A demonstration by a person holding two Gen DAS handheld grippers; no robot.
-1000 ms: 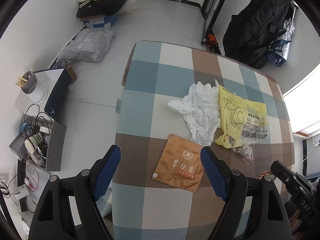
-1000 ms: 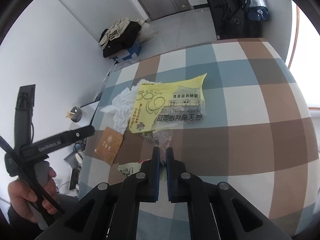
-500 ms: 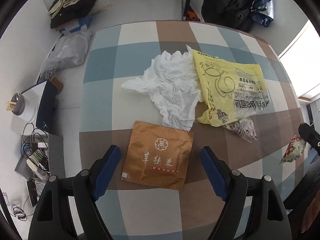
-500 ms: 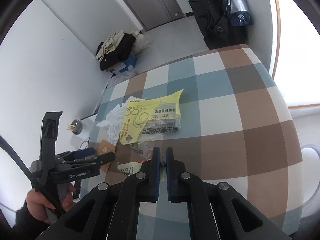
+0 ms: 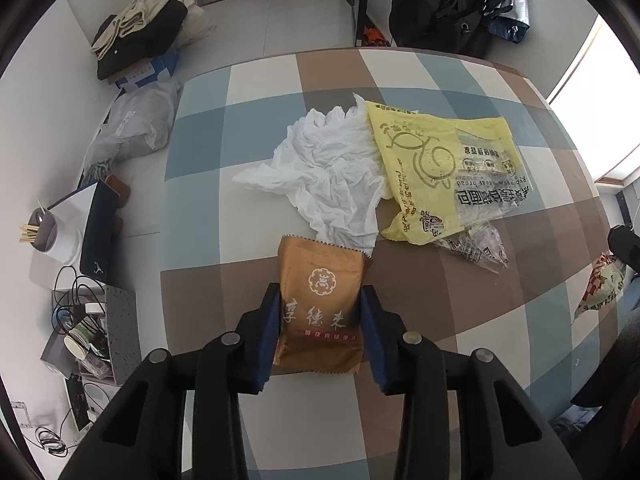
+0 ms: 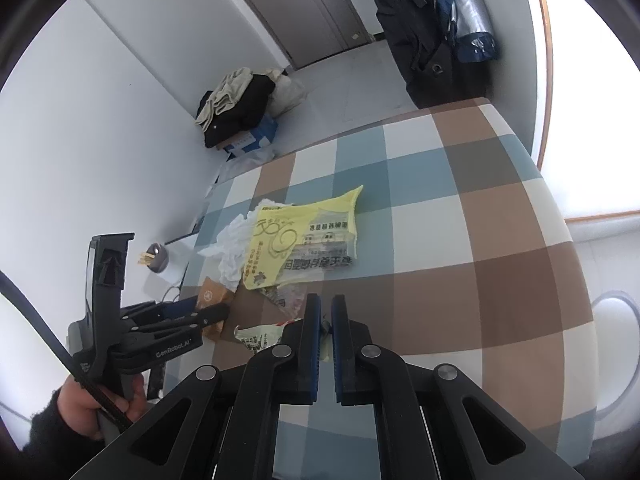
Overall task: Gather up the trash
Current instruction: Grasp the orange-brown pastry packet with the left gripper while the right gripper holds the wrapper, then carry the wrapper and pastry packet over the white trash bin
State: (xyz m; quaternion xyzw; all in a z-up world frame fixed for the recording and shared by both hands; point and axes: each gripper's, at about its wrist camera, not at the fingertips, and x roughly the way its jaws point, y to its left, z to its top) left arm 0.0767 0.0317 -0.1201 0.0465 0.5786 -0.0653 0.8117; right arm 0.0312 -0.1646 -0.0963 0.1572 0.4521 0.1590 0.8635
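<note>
Since a second ago, the left gripper has come in over the checked table, and its wide jaws are now closing on the brown packet, which bows between the pads. That packet lies just below the crumpled white tissue and yellow bag. Nearly shut, the right gripper pinches a small printed wrapper.

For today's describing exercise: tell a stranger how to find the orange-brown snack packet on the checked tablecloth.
Start at the checked tablecloth and find the crumpled white tissue beside the yellow bread bag. Just below the tissue lies the orange-brown packet, between the closing pads of the left gripper. It alone is flat, foil-like and printed with a white round emblem.
</note>
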